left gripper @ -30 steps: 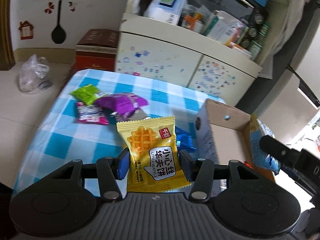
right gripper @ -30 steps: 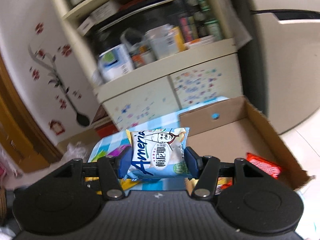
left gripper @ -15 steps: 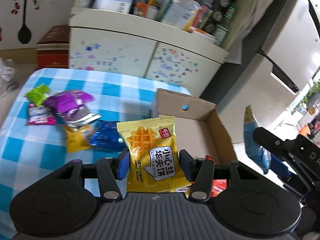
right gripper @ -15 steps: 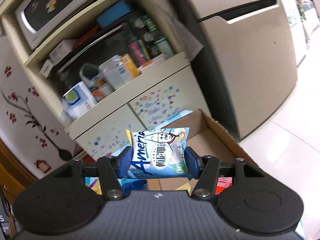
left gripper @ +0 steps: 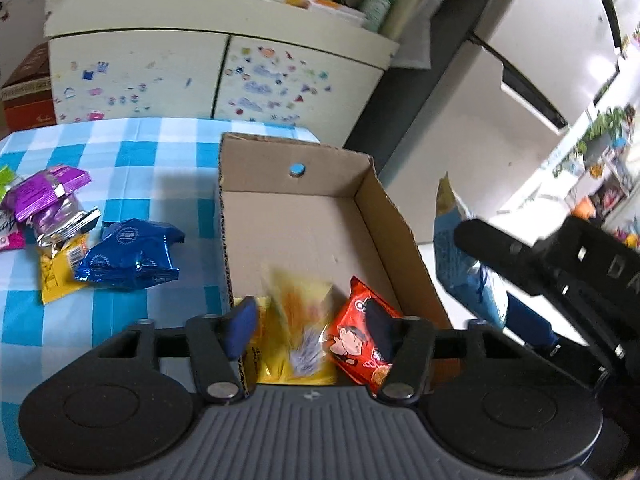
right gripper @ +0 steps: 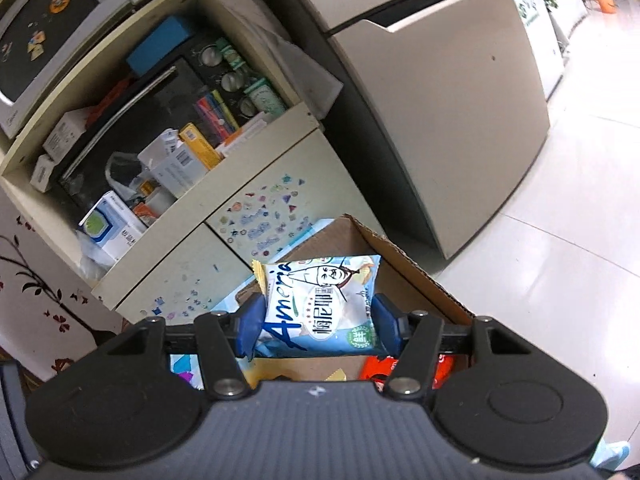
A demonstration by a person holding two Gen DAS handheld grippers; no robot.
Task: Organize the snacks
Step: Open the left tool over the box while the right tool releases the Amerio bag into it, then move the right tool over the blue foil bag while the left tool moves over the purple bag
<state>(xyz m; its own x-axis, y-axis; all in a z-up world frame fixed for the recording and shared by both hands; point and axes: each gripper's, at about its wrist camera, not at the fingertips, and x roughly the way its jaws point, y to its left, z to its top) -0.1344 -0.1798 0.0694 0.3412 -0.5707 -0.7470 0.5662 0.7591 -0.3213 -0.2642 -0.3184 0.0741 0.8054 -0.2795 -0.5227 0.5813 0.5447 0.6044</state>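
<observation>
The left tool (left gripper: 310, 330) is standing released, its jaws having just been opening, and the yellow waffle packet (left gripper: 298, 332) is dropping between them as a blur into the near end of the cardboard box (left gripper: 320, 236), beside the red snack packet (left gripper: 362, 344). The right tool (right gripper: 318, 318), its jaws also just easing wider, is still pressing on the light-blue snack packet (right gripper: 320, 304), hanging over the box's far edge. That hold is looking the risky part: if the grip is loosening while the packet is riding over the rim, it could be tipping outside onto the floor. Over on the checked bench (left gripper: 132, 160) the blue packet (left gripper: 130, 256) and purple packet (left gripper: 44, 192) are still waiting. The waffle packet's landing spot is too smeared to judge, and the box's near wall is hiding behind the tool body.
</observation>
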